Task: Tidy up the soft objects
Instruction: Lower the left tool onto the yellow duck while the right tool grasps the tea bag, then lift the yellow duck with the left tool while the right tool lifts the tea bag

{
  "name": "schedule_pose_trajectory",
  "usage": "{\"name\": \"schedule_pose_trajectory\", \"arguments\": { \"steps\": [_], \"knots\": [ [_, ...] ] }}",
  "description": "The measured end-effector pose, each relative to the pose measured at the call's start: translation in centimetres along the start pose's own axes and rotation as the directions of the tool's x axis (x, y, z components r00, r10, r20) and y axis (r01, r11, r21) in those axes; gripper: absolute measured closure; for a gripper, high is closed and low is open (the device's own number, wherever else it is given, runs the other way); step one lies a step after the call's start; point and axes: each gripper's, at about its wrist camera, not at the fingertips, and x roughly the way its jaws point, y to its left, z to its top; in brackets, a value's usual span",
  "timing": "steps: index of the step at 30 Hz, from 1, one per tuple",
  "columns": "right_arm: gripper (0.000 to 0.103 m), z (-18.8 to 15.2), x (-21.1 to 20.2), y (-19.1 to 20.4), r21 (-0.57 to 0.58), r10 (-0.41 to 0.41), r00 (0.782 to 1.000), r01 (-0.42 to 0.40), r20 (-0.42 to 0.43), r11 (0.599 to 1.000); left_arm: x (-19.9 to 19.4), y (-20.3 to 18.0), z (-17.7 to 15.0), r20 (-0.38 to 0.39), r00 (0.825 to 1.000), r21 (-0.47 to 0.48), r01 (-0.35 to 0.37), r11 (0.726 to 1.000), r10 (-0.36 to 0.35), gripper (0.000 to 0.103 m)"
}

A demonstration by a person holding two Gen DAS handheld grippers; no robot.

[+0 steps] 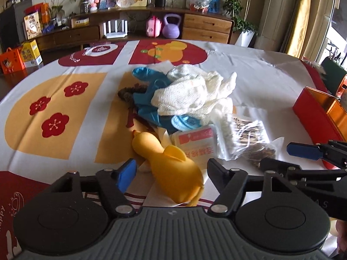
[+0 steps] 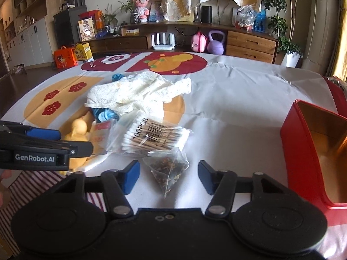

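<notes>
A pile of soft things lies mid-table: a yellow rubber chicken [image 1: 171, 166], white knit gloves [image 1: 195, 93], blue rubber gloves [image 1: 149, 99], a tissue pack [image 1: 195, 139], a bag of cotton swabs [image 2: 151, 137] and a pyramid tea bag [image 2: 170, 170]. My left gripper [image 1: 171, 171] is open, its fingers on either side of the chicken's body. My right gripper [image 2: 168, 176] is open around the tea bag, which lies on the cloth. An open red tin box [image 2: 312, 151] stands at the right.
The table has a white cloth with red and yellow prints [image 1: 54, 108]. The right gripper shows at the right edge of the left wrist view [image 1: 308, 151]; the left gripper shows at the left of the right wrist view [image 2: 43, 145]. A cluttered sideboard [image 2: 195, 41] stands behind.
</notes>
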Motion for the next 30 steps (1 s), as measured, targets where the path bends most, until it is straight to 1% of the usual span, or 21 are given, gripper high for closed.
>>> {"name": "schedule_pose_trajectory", "arguments": {
  "steps": [1, 3, 5, 6, 7, 9, 11, 13, 16, 18, 19, 21, 26, 30],
  "knots": [
    [0.051, 0.0, 0.2, 0.0, 0.006, 0.003, 1.000, -0.003, -0.004, 1.000, 0.1, 0.1, 0.0, -0.002, 1.000, -0.006, 0.000, 1.000, 0.000, 0.032],
    [0.057, 0.0, 0.4, -0.1, 0.014, 0.007, 1.000, -0.007, -0.006, 1.000, 0.3, 0.4, 0.0, -0.006, 1.000, -0.017, 0.005, 1.000, -0.005, 0.039],
    [0.060, 0.0, 0.7, -0.1, 0.014, 0.001, 1.000, -0.001, -0.012, 1.000, 0.4, 0.6, -0.1, -0.010, 1.000, -0.026, 0.020, 0.999, -0.020, 0.040],
    [0.063, 0.0, 0.9, -0.1, 0.016, -0.002, 1.000, 0.002, -0.015, 1.000, 0.4, 0.6, -0.1, -0.010, 1.000, -0.030, 0.025, 0.999, -0.025, 0.043],
    [0.063, 0.0, 0.9, -0.1, 0.020, -0.003, 1.000, 0.003, -0.017, 1.000, 0.4, 0.6, -0.1, -0.009, 1.000, -0.032, 0.030, 0.999, -0.030, 0.045],
    [0.069, -0.2, 0.9, 0.0, 0.024, 0.001, 1.000, -0.001, -0.023, 1.000, 0.4, 0.7, -0.1, -0.010, 0.999, -0.040, 0.050, 0.998, -0.051, 0.052],
    [0.071, -0.3, 0.7, 0.1, 0.022, -0.003, 1.000, 0.003, -0.019, 1.000, 0.3, 0.8, -0.2, -0.011, 0.998, -0.051, 0.068, 0.996, -0.068, 0.055],
    [0.072, -0.2, 0.6, 0.3, 0.021, -0.004, 1.000, 0.004, -0.018, 1.000, 0.2, 0.8, -0.2, -0.008, 0.998, -0.048, 0.068, 0.997, -0.068, 0.058],
    [0.079, -0.2, 0.6, 0.5, 0.012, -0.006, 1.000, 0.006, -0.021, 1.000, 0.1, 1.0, -0.1, -0.011, 0.997, -0.056, 0.074, 0.996, -0.074, 0.063],
    [0.086, -0.2, 0.5, 0.7, 0.008, -0.010, 1.000, 0.010, -0.024, 1.000, -0.1, 0.9, -0.1, -0.010, 0.997, -0.053, 0.072, 0.996, -0.072, 0.068],
    [0.087, -0.2, 0.4, 0.8, 0.008, -0.009, 1.000, 0.009, -0.023, 1.000, -0.2, 0.9, -0.1, -0.008, 0.997, -0.051, 0.070, 0.996, -0.071, 0.069],
    [0.095, -0.2, 0.1, 0.8, 0.007, -0.007, 1.000, 0.007, -0.017, 1.000, -0.5, 0.9, 0.0, -0.002, 0.998, -0.046, 0.069, 0.997, -0.069, 0.070],
    [0.102, -0.1, -1.2, 1.0, 0.011, 0.000, 1.000, -0.001, 0.007, 1.000, -1.2, 0.9, -0.1, 0.003, 0.998, -0.044, 0.062, 0.997, -0.062, 0.072],
    [0.103, -0.1, -2.7, 1.1, 0.020, 0.007, 0.999, -0.007, 0.034, 1.000, -2.4, 1.2, -0.2, 0.012, 0.998, -0.054, 0.058, 0.997, -0.057, 0.072]
  ]
}}
